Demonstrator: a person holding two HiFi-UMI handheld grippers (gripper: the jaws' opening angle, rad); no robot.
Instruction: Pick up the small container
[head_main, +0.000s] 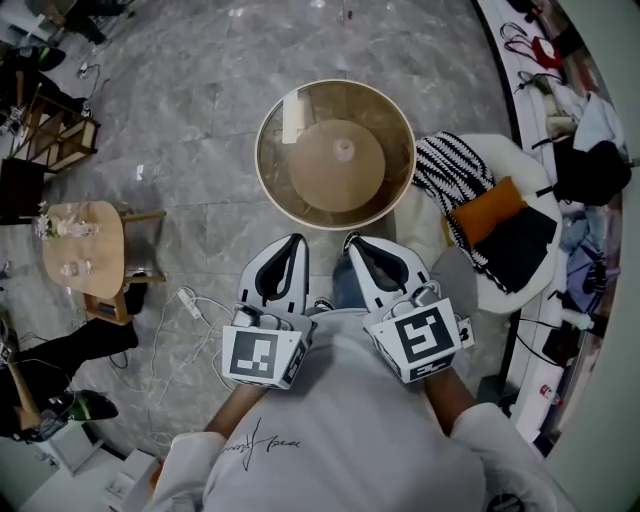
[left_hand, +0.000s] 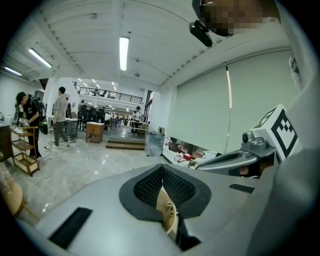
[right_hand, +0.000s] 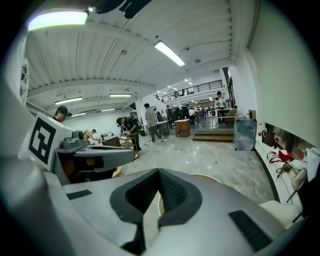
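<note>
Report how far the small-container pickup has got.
Done: nothing visible. In hand: nothing. The left gripper and right gripper are both shut and empty, held side by side in front of the person, short of the round glass-topped table. Left: everything. That means finding the container, which I cannot make out for certain, then opening a gripper, closing on it and lifting.

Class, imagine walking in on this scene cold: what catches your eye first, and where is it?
The round glass-topped table fills the middle of the head view, on a grey marble floor. Just below it the left gripper and right gripper sit side by side, both shut and empty. At the right, a white chair holds a striped cloth and an orange cushion.
</note>
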